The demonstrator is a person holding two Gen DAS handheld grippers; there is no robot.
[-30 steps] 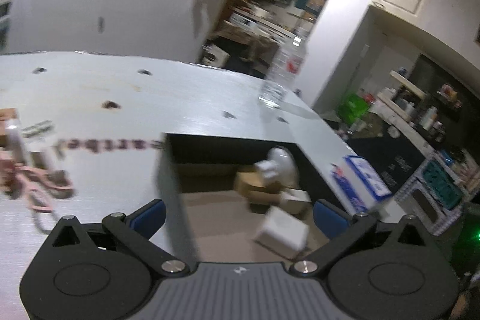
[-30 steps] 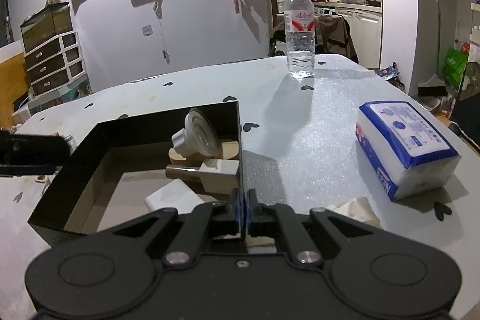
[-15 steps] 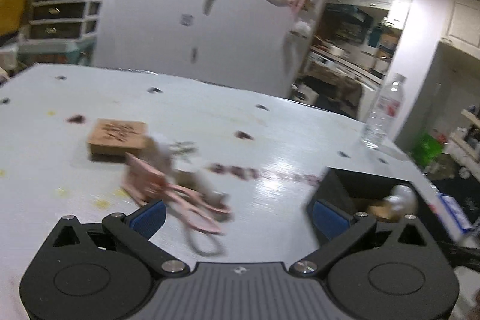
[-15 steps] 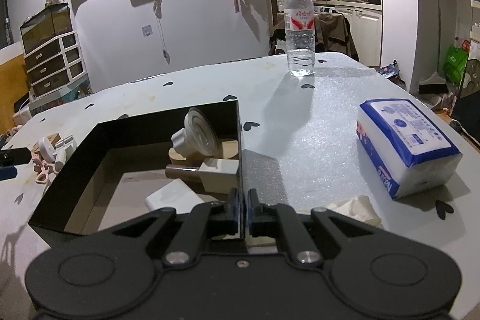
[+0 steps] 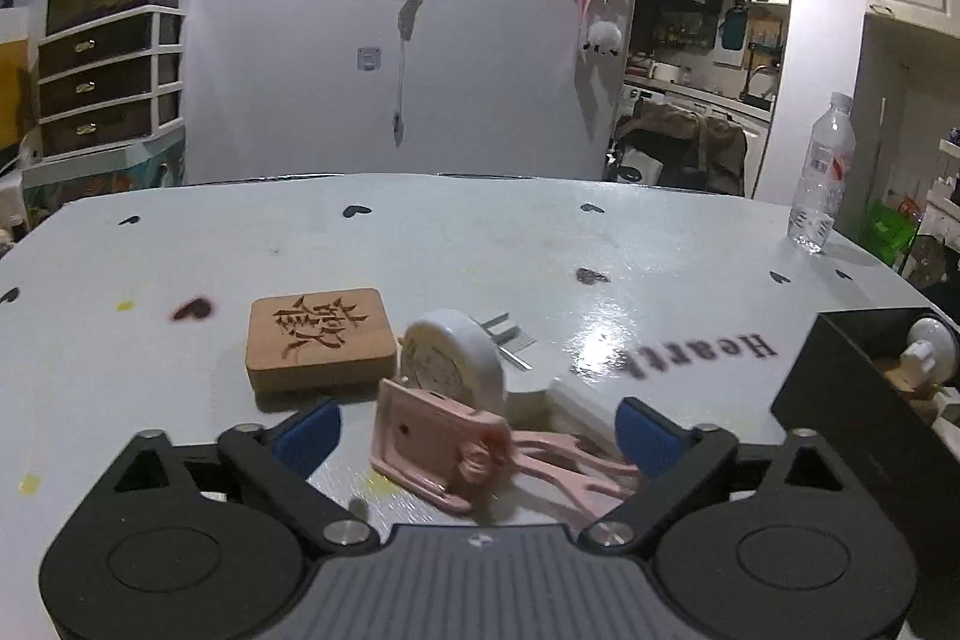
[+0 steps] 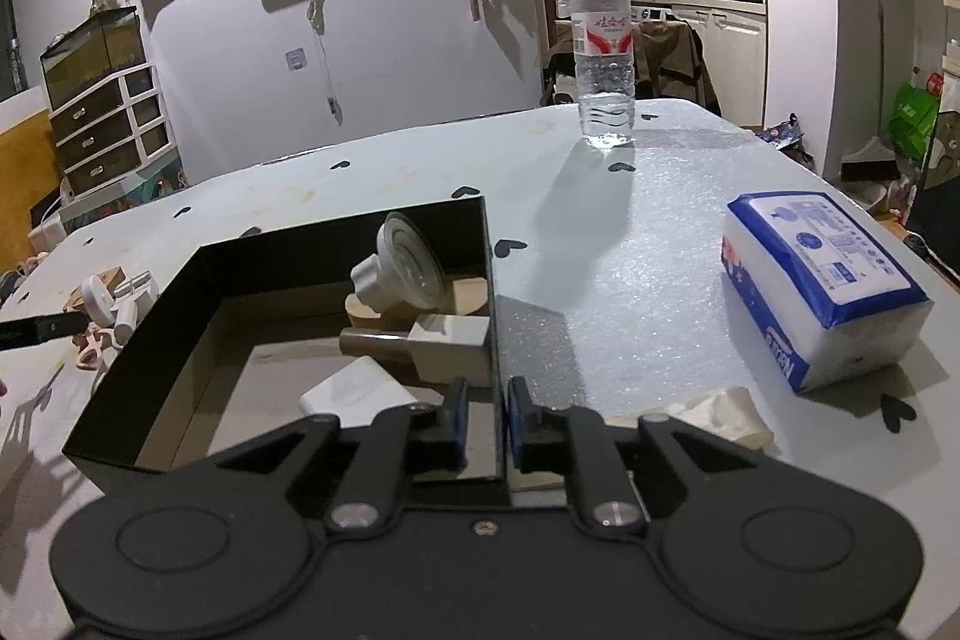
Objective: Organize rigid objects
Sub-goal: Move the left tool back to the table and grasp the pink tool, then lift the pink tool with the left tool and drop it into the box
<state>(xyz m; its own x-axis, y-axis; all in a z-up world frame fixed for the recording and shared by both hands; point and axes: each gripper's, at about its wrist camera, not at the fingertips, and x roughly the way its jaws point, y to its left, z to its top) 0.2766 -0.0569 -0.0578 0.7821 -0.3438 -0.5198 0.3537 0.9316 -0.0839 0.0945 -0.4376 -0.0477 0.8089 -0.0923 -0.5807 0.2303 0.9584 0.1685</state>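
The left gripper (image 5: 474,430) hung with jaws apart over pink scissors (image 5: 480,451) lying beside a white disc (image 5: 453,364) and wooden block (image 5: 321,343) on the counter (image 5: 420,250), while the right gripper (image 6: 487,421) pinched the black box (image 6: 489,292) wall, a tissue pack (image 6: 822,280) nearby.

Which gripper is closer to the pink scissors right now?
Left. The left gripper is open right around the pink scissors, while the right gripper is clamped on the black box wall, across the box from them.
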